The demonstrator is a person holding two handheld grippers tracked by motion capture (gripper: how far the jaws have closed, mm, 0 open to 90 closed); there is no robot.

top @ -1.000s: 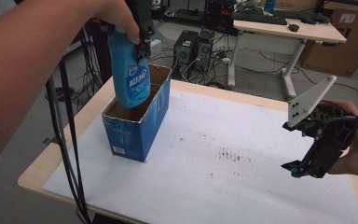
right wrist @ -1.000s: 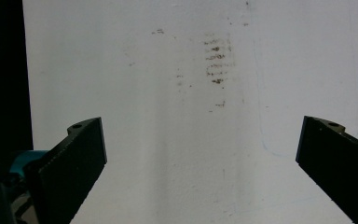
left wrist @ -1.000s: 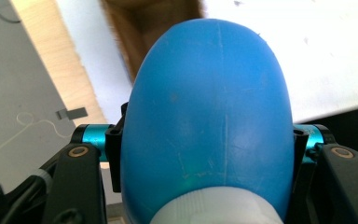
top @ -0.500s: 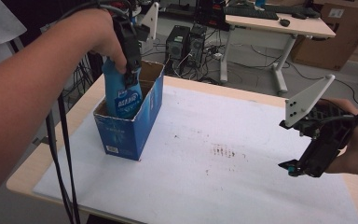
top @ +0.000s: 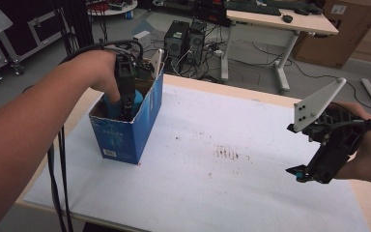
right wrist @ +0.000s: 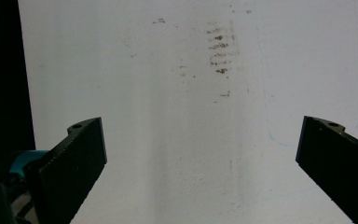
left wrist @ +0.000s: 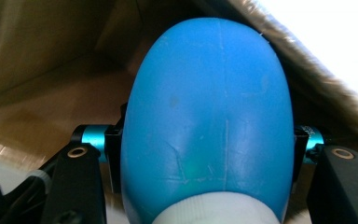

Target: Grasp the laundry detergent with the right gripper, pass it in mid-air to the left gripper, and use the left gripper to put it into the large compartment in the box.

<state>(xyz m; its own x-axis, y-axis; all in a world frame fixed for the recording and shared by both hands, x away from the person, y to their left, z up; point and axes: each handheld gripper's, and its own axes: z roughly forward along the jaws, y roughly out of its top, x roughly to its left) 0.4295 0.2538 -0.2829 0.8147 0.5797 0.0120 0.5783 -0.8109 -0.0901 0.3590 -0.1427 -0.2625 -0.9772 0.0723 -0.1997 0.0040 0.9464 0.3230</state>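
Your blue cardboard box (top: 125,133) stands near the left edge of the white counter (top: 232,193), so a hard push down could tip it or slide it off. The blue bottle (left wrist: 207,116) is deep inside the box, squeezed tight in your left claw (top: 125,104); letting go crooked could wedge it. Your right claw (right wrist: 200,163) hangs wide open, holding nothing.

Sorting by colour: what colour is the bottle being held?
Blue, clearest in the left gripper view: bottle.

Smooth plastic bottle (left wrist: 205,112) sits in a matt cardboard box (top: 125,137).
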